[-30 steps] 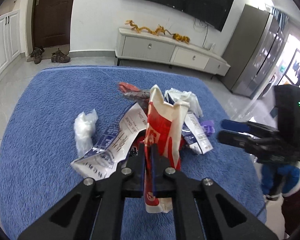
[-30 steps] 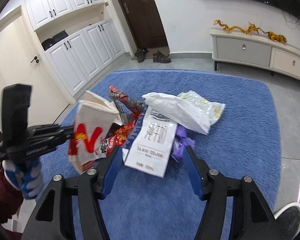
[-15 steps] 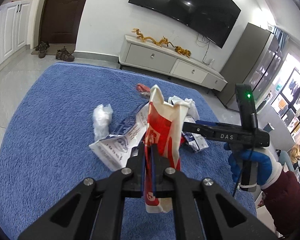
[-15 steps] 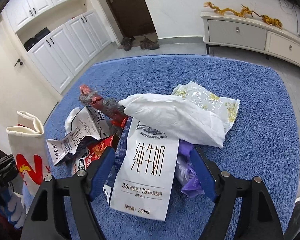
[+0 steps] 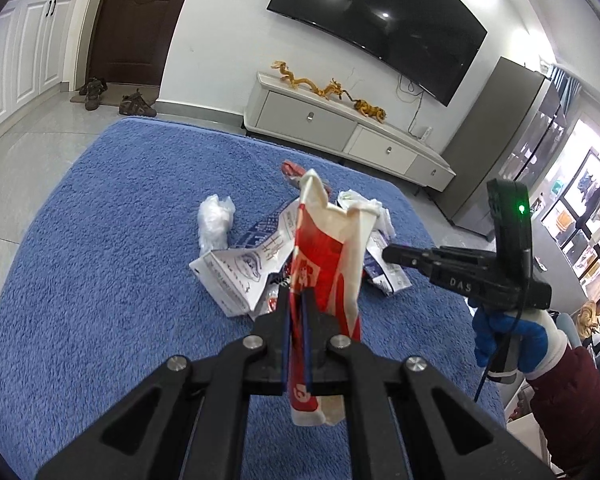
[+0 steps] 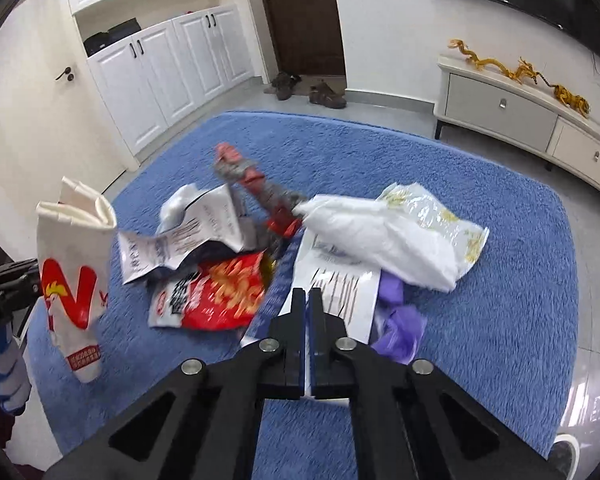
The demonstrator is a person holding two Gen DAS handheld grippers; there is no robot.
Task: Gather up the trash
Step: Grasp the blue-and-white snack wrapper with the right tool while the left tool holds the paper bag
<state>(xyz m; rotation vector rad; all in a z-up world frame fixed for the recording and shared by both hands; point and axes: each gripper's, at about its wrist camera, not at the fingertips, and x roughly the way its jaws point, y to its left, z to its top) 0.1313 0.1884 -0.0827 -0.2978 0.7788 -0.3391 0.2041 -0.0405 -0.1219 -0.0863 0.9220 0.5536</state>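
My left gripper [image 5: 296, 300] is shut on a red and cream paper bag [image 5: 328, 256] and holds it upright above the blue rug; the bag also shows in the right wrist view [image 6: 74, 264] at the left. My right gripper [image 6: 309, 300] is shut on the edge of a white milk carton [image 6: 340, 292] in the trash pile. The pile holds a crumpled white carton [image 6: 188, 236], a red snack packet [image 6: 216, 296], a dark red wrapper [image 6: 260, 188], a white plastic bag [image 6: 384, 240] and a purple glove [image 6: 400, 324]. The right gripper shows in the left wrist view [image 5: 392, 256].
The blue rug [image 5: 100, 260] lies on a grey tiled floor. A crumpled clear plastic wad [image 5: 214, 220] lies left of the pile. A white TV cabinet [image 5: 340, 128] stands behind, white cupboards [image 6: 160, 72] to the left, shoes [image 6: 324, 94] by the door.
My right gripper has closed from wide open onto the white milk carton. My left gripper still holds the paper bag, raised slightly.
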